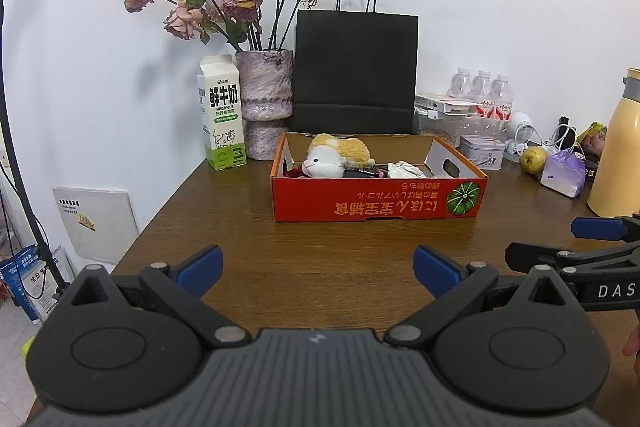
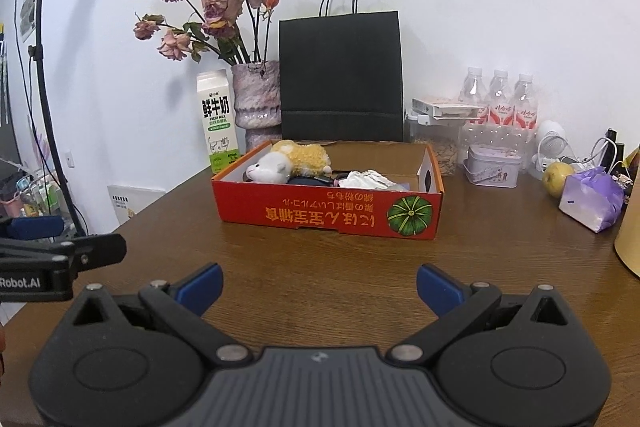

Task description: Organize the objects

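- While both tools hover empty above the wooden table [image 1: 224, 227], the left gripper [image 1: 318, 269] and right gripper [image 2: 320, 289] are spread wide.
- Orange cardboard box [image 2: 320, 217], mid-table: already holds fuzzy plush toy [image 2: 288, 163], crumpled wrapper [image 2: 368, 179].
- Judged nearly finished; pear [image 2: 558, 178] and purple bag [image 2: 592, 197] lie outside, right.

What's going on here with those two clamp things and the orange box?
A person is tidying a brown wooden table using two hand-held grippers. The left gripper and the right gripper are both open and empty, held above bare table short of a shallow orange cardboard box. The box holds a white and yellow plush toy, crumpled white paper and some dark items. Nothing is being gripped right now.
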Available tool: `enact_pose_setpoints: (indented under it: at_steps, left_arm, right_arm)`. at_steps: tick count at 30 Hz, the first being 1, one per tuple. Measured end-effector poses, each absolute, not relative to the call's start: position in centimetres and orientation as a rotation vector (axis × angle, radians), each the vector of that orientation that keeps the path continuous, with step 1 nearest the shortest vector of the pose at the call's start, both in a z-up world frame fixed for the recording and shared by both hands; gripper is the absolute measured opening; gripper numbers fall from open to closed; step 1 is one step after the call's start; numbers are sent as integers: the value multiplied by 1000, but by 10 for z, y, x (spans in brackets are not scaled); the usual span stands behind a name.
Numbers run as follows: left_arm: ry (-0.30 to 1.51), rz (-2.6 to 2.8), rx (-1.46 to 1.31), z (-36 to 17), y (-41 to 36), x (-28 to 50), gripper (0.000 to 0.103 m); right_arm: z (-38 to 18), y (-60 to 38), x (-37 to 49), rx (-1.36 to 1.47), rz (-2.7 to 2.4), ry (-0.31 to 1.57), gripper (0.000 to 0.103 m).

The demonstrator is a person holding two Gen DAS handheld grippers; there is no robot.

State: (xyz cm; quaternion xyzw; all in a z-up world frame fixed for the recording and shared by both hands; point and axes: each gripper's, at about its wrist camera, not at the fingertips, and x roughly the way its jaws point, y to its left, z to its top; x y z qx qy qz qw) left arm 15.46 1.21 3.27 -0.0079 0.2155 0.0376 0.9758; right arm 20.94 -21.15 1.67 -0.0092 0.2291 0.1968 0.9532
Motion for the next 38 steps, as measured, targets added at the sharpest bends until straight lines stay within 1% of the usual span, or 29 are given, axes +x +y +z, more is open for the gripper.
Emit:
enact_pose_setpoints:
  at_steps: [38]
  left_arm:
    - [453, 78, -33, 31, 10, 148, 103]
  right_arm:
    - [16, -212, 200, -22, 400, 463, 103]
